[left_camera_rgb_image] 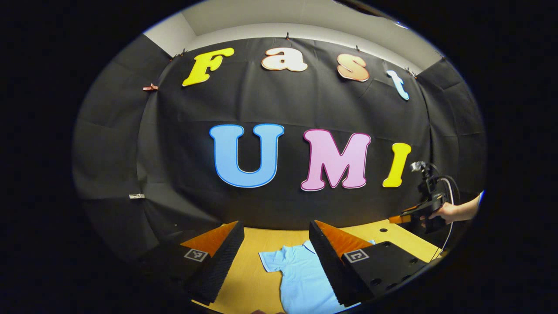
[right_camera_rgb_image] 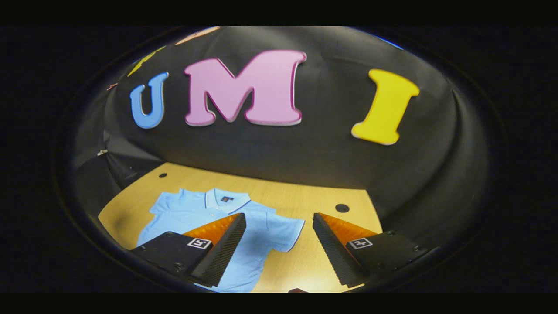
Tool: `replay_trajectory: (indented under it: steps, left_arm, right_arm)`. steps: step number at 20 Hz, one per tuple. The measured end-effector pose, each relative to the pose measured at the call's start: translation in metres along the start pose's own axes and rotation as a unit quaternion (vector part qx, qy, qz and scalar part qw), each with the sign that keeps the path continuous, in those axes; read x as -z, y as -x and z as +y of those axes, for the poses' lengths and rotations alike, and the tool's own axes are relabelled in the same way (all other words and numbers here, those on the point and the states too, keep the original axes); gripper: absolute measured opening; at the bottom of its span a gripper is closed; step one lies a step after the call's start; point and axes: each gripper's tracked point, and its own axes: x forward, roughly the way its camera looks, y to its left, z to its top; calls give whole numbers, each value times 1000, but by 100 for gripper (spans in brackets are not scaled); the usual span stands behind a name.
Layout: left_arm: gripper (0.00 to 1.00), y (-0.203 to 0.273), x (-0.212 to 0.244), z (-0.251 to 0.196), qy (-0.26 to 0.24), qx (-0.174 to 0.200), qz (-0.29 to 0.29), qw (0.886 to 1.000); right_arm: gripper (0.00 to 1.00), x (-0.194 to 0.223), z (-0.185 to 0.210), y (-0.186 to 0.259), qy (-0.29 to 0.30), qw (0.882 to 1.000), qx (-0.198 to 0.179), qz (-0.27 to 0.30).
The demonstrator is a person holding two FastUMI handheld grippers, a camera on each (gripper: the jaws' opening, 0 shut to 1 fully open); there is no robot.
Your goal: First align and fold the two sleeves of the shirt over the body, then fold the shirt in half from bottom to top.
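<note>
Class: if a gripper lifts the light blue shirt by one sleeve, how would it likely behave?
The shirt lies flat on the table, so it is probably floppy and would drape. It looks thin, likely light. Pushed, it would probably bunch rather than slide whole.

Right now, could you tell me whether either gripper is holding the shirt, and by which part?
Neither: the left gripper and right gripper are open above the flat shirt, fingers apart, touching nothing.
</note>
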Motion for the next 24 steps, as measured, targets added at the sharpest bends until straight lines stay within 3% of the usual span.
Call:
replay_trajectory:
  steps: [3, 5, 6, 12, 15, 16, 18, 21, 24]
  left_arm:
    - [97, -27, 16, -15, 11, -23, 28, 999]
    - [97, -41, 21, -26, 18, -31, 39, 999]
    - [97, -48, 26, -30, 20, -35, 48, 998]
    - [97, -73, 39, -46, 10, -49, 76, 996]
    - [97, -82, 37, -57, -5, -40, 72, 997]
    - [97, -86, 37, -61, -11, -38, 74, 996]
    - [97, -91, 38, -69, -14, -31, 74, 997]
    - [97, -95, 39, -80, -10, -22, 75, 997]
    - [97, -94, 38, -85, -19, -18, 74, 997]
  right_arm:
    - [98, 48, -17, -78, -25, 996, -15, 79]
    - [94, 83, -28, -115, -36, 990, -17, 132]
    - [98, 94, -30, -129, -45, 987, -20, 150]
    - [100, 122, -37, -172, -99, 978, -28, 183]
    - [96, 126, -42, -184, -106, 977, -19, 182]
    - [93, 126, -44, -183, -106, 977, -14, 187]
    - [77, 125, -51, -186, -110, 977, 4, 184]
    - [40, 126, -62, -188, -94, 978, 16, 184]
    - [31, 126, -59, -189, -109, 976, 7, 187]
